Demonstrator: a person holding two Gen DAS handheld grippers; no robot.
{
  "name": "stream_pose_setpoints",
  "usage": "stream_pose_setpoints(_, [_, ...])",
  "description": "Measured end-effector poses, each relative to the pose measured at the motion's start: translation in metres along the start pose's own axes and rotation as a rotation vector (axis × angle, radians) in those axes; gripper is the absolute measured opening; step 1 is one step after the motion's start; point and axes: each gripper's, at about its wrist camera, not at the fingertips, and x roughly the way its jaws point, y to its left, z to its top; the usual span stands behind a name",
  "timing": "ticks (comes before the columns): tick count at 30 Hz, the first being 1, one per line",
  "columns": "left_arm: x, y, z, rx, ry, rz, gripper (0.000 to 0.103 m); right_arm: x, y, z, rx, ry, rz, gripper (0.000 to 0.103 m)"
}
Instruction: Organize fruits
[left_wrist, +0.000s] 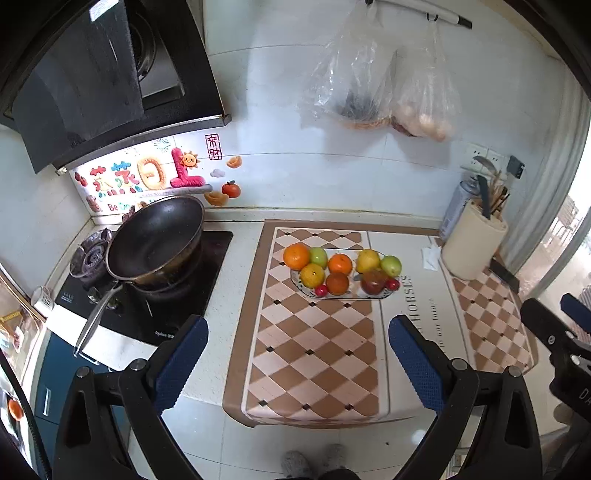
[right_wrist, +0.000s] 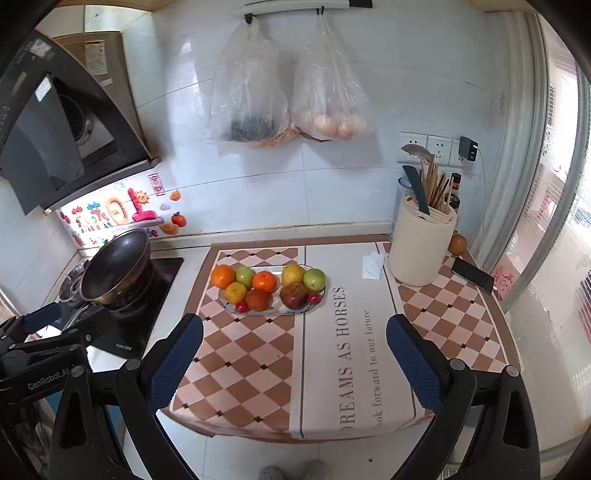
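Observation:
An oval plate (left_wrist: 301, 289) (right_wrist: 225, 301) on the checkered mat holds several fruits: oranges (left_wrist: 296, 256) (right_wrist: 222, 276), green apples (left_wrist: 391, 266) (right_wrist: 314, 278), a yellow pear (left_wrist: 368, 260) (right_wrist: 293, 274), a dark red fruit (left_wrist: 373, 282) (right_wrist: 293, 295) and small red ones (left_wrist: 321, 290) (right_wrist: 241, 306). My left gripper (left_wrist: 297, 343) is open and empty, well short of the plate. My right gripper (right_wrist: 294, 341) is open and empty, also short of the plate.
A wok (left_wrist: 157, 242) (right_wrist: 116, 266) sits on the stove at left. A cream utensil holder (left_wrist: 474, 242) (right_wrist: 421, 245) stands at back right, a phone (right_wrist: 472, 274) beside it. Two plastic bags (right_wrist: 288, 85) hang on the wall. A mat (right_wrist: 332, 350) covers the counter.

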Motion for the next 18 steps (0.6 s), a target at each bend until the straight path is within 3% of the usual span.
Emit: stream_pose_setpoints(18, [0.07, -0.002, 0.013, 0.021, 0.067, 0.057, 0.1, 0.089, 0.001, 0.012, -0.003, 0.074, -0.047, 0.101])
